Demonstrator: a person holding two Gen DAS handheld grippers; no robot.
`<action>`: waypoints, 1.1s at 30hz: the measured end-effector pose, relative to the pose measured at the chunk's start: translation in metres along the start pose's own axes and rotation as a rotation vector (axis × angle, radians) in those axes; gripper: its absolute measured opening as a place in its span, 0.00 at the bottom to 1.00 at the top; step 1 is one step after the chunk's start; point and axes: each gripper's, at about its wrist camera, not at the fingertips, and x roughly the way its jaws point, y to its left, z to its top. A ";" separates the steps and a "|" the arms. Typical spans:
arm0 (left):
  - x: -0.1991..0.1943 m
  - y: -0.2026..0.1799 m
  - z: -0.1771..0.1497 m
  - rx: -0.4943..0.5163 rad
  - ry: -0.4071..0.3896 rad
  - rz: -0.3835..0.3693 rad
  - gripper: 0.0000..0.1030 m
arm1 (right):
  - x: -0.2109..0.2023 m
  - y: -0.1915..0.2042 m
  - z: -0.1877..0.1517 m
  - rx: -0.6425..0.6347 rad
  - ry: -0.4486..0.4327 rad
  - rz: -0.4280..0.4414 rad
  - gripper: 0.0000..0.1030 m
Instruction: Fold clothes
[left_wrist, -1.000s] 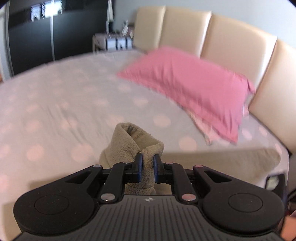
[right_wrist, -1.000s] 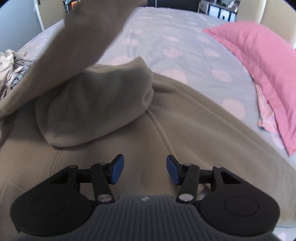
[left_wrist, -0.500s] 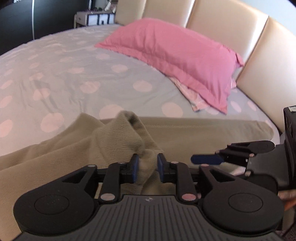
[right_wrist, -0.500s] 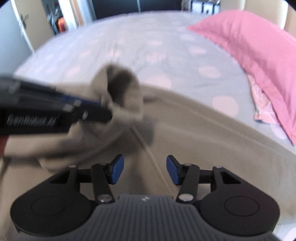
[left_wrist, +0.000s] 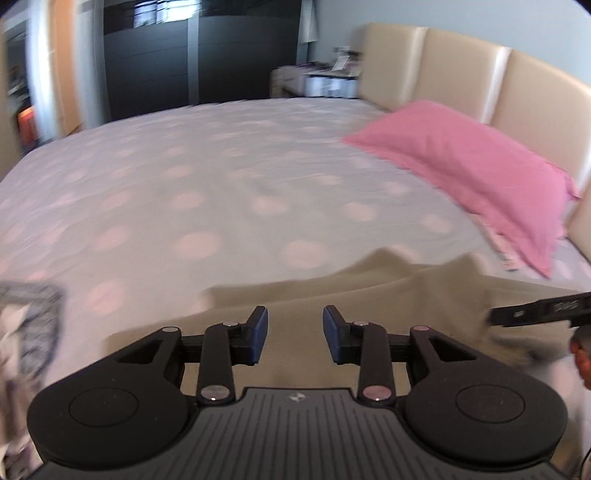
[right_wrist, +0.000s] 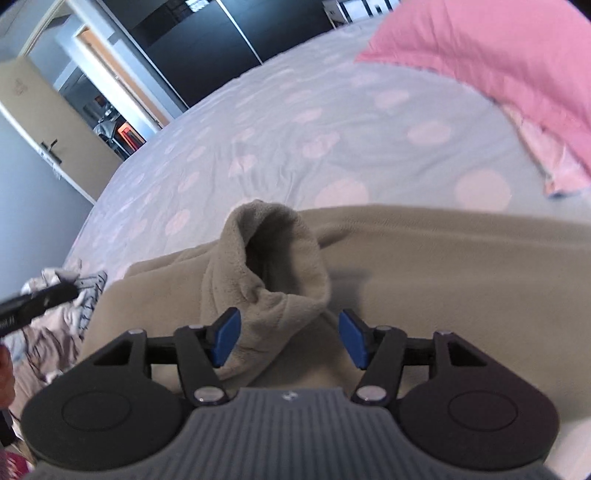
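Left wrist view: a second ago my left tool (left_wrist: 294, 334) was pinched on the sleeve cuff and carrying it across. Now its jaws are parted and opening further, with nothing between them; only flat beige fleece (left_wrist: 369, 295) lies beneath. The view has swung left and is blurred. The right tool's finger pokes in at the right edge.

Right wrist view: the cuff (right_wrist: 273, 266) has been dropped onto the fleece body, which lies spread on the bed (right_wrist: 295, 122) below the pillow (right_wrist: 498, 55). It stands up as a loose open tube, not lying flat. My right tool (right_wrist: 289, 342) is opening wider, its pads either side of the cuff's base but not pressing it. I judge the sleeve fold is laid but untidy; the cuff probably needs flattening next. A crumpled garment (right_wrist: 62, 314) waits at left.
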 end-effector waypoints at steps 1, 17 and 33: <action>-0.001 0.010 -0.005 -0.013 0.006 0.021 0.30 | 0.005 0.000 0.001 0.029 0.013 0.007 0.74; 0.008 0.064 -0.096 -0.057 0.145 0.142 0.30 | 0.031 0.006 0.010 0.103 0.009 -0.077 0.23; 0.029 0.053 -0.099 -0.067 0.209 0.177 0.28 | 0.064 -0.010 0.002 0.033 0.031 -0.175 0.39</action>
